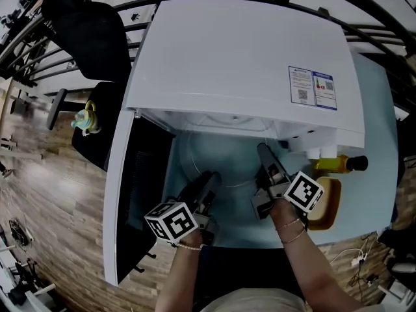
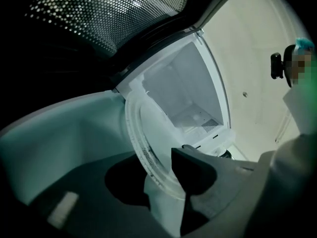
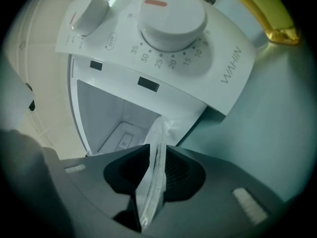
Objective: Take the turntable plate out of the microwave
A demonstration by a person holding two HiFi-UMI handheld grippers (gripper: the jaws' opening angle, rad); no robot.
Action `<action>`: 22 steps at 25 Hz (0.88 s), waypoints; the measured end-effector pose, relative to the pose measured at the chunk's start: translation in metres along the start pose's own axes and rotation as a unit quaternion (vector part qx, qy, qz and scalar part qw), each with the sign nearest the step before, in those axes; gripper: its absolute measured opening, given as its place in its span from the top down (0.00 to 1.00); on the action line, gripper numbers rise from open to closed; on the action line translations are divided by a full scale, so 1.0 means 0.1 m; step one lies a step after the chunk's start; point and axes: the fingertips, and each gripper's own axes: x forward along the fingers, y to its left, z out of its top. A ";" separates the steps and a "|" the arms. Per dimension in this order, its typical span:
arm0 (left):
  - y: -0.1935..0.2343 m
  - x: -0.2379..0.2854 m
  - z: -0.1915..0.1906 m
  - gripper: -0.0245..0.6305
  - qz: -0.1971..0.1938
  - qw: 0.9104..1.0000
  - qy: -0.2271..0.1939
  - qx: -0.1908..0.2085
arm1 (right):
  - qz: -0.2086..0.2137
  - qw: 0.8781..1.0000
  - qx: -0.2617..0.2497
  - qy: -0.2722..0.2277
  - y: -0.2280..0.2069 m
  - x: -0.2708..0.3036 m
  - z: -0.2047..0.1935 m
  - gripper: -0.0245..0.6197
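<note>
Nearest the front edge of the pale blue table (image 1: 376, 109), the person's two forearms reached forward, each hand gripping a marker-cubed tool. Ahead of them the left gripper (image 1: 211, 177) had its jaws clamped on the near left rim of the turntable plate (image 1: 227, 162), the glass edge pinched between its dark pads in the left gripper view. Just to the right, the right gripper (image 1: 263, 151) was likewise closed on the plate's right rim, and its own view showed the clear rim wedged edge-on between the two ribbed pads. The plate itself sat at the mouth of the microwave (image 1: 240, 51), partly inside the cavity and partly out over the table's front strip. At the left, the microwave door (image 1: 140, 194) stood swung wide open past the table's left edge. Toward the right edge lay a wooden tray (image 1: 329, 203) and, just behind it beside the microwave's control panel, a bottle (image 1: 338, 164) of yellow liquid on its side. Above the cavity, two white dials (image 3: 173, 16) sat on that panel. Farther back, a printed label (image 1: 312, 86) marked the microwave's white top.
</note>
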 end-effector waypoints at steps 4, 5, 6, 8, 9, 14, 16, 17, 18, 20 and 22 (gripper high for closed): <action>-0.03 -0.04 -0.03 0.74 -0.011 1.000 0.002 0.016 | -0.003 1.000 -0.022 0.003 -0.01 -0.07 -0.02 0.80; -0.04 -0.05 -0.03 0.74 -0.013 1.000 0.002 0.021 | -0.004 1.000 -0.023 0.002 -0.01 -0.09 -0.03 0.80; -0.05 -0.07 -0.04 0.73 -0.014 1.000 0.003 0.024 | -0.003 1.000 -0.020 0.000 0.00 -0.11 -0.05 0.80; -0.06 -0.10 -0.05 0.73 -0.015 1.000 0.004 0.026 | -0.004 1.000 -0.016 -0.003 0.01 -0.15 -0.07 0.79; -0.07 -0.11 -0.06 0.73 -0.017 0.999 0.003 0.028 | -0.004 1.000 -0.016 -0.003 0.02 -0.17 -0.08 0.79; -0.13 -0.18 -0.04 0.73 -0.029 0.999 -0.005 0.038 | 0.002 1.000 -0.030 -0.003 0.06 -0.22 -0.11 0.79; -0.15 -0.21 -0.03 0.73 -0.034 0.999 -0.007 0.041 | 0.004 1.000 -0.031 -0.004 0.09 -0.24 -0.11 0.79; -0.16 -0.22 -0.03 0.72 -0.037 0.998 -0.007 0.043 | 0.006 0.999 -0.033 -0.005 0.10 -0.26 -0.11 0.79; -0.18 -0.23 -0.02 0.72 -0.039 0.998 -0.008 0.045 | 0.008 0.999 -0.035 -0.006 0.12 -0.27 -0.11 0.79; -0.20 -0.26 -0.02 0.72 -0.041 0.998 -0.010 0.050 | 0.011 0.999 -0.038 -0.007 0.15 -0.29 -0.12 0.79; -0.21 -0.28 -0.01 0.72 -0.045 0.997 -0.012 0.054 | 0.014 0.999 -0.044 -0.009 0.18 -0.30 -0.12 0.79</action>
